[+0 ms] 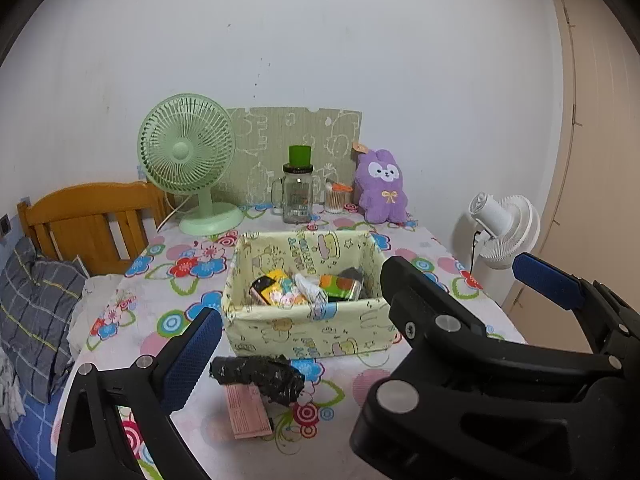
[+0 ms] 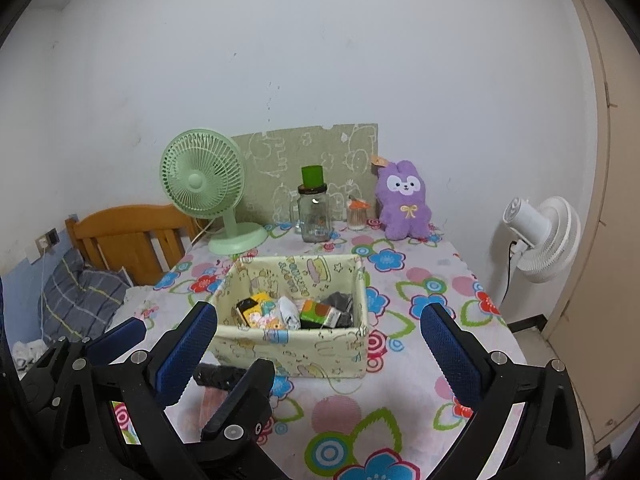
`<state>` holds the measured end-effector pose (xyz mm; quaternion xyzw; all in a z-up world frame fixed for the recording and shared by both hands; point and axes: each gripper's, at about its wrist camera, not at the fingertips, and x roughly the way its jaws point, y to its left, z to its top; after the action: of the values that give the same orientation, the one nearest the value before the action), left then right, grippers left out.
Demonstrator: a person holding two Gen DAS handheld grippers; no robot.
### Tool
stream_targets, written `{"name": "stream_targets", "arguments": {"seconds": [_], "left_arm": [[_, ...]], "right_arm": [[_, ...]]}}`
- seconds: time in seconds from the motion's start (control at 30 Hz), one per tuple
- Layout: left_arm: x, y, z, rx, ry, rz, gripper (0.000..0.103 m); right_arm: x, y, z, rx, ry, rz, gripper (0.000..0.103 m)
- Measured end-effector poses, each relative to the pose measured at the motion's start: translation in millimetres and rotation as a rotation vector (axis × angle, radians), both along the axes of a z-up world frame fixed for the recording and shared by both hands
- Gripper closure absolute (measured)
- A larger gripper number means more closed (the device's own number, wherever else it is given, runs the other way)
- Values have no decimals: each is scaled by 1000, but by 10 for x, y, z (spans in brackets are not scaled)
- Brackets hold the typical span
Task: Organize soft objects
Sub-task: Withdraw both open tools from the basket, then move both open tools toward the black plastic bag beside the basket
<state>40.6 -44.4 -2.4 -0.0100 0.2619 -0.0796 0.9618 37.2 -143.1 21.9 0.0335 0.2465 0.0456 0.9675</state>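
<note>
Two fans, green [image 1: 186,160] and white [image 1: 505,229], one fabric box [image 1: 304,326], one jar [image 1: 297,194], one purple plush [image 1: 382,186], one black roll [image 1: 260,376].

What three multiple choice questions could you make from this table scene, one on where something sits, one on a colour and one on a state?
1. Where does the dark rolled soft bundle lie?
A. inside the pale yellow cartoon-print fabric box
B. on the flowered tablecloth in front of the box
C. beside the purple plush bunny

2. What colour is the cap of the clear glass jar?
A. green
B. red
C. white

3. How are the right gripper and the left gripper?
A. both open and empty
B. both shut
C. the right one clamps the box

Key: 1 B, the bundle lies on the cloth outside the box's near wall. 2 A, the cap is green. 3 A, each pair of blue pads stands wide apart around nothing.
</note>
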Motion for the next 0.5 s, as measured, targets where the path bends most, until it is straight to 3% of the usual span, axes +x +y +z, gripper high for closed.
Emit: {"name": "stream_targets", "arguments": {"seconds": [0.5], "left_arm": [[-14, 31, -404, 6, 70, 16, 1]], "right_arm": [[31, 39, -428, 1, 74, 24, 1]]}}
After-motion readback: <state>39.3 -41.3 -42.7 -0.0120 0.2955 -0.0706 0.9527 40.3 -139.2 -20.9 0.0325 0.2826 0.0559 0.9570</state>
